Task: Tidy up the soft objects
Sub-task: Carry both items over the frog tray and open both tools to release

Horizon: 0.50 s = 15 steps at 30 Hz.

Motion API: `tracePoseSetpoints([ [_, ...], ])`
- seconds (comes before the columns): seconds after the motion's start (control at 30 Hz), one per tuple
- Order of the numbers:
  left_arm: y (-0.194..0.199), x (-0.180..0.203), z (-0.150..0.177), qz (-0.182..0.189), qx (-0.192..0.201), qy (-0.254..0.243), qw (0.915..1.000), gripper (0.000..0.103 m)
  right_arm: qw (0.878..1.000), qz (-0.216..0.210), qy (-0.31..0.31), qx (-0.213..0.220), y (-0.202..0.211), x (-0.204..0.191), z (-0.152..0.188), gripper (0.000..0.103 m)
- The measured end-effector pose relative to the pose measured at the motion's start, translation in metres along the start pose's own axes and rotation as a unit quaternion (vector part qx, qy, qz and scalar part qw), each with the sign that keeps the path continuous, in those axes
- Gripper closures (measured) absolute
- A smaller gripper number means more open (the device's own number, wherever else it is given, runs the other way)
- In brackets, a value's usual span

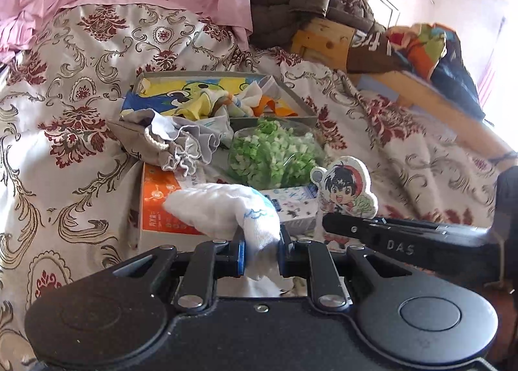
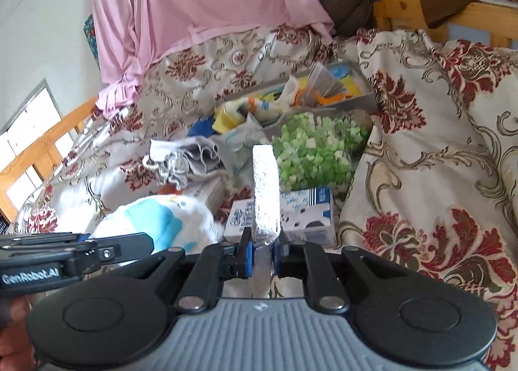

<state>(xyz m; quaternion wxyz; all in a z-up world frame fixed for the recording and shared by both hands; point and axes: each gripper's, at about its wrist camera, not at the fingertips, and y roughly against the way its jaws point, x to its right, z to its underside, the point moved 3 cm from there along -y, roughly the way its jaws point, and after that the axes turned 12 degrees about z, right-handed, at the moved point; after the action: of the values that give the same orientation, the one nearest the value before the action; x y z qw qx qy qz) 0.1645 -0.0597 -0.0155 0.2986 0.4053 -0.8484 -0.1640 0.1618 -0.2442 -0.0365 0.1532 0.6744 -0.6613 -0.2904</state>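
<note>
1. Up close, the left gripper (image 1: 260,251) was closed on a white cloth (image 1: 226,209) with blue print, its blue pads pressing the bunched fabric, which bulged forward and to its left.
2. Just to its right, the right gripper (image 2: 262,252) pinched a flat cartoon-figure sponge (image 1: 344,188), seen edge-on in its own view.
3. Ahead of both claws lay a bag of green pieces (image 1: 275,154), with a grey drawstring pouch (image 1: 168,141) to its left.
4. Beyond those sat a grey box (image 1: 301,102) holding colourful fabrics, on a floral bedspread (image 1: 81,79).
</note>
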Motion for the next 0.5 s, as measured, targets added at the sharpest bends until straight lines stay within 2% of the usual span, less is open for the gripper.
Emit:
tracePoseSetpoints([
  [0.27,0.009,0.006,-0.025,0.018,0.012,0.049,0.9986,0.084,0.999,-0.008,-0.026,0.025,0.013,0.009,-0.009,0.09],
  [0.5,0.001,0.015,-0.056,0.035,0.025,0.05,0.9978,0.084,0.998,-0.007,-0.053,0.032,0.009,0.022,-0.021,0.09],
])
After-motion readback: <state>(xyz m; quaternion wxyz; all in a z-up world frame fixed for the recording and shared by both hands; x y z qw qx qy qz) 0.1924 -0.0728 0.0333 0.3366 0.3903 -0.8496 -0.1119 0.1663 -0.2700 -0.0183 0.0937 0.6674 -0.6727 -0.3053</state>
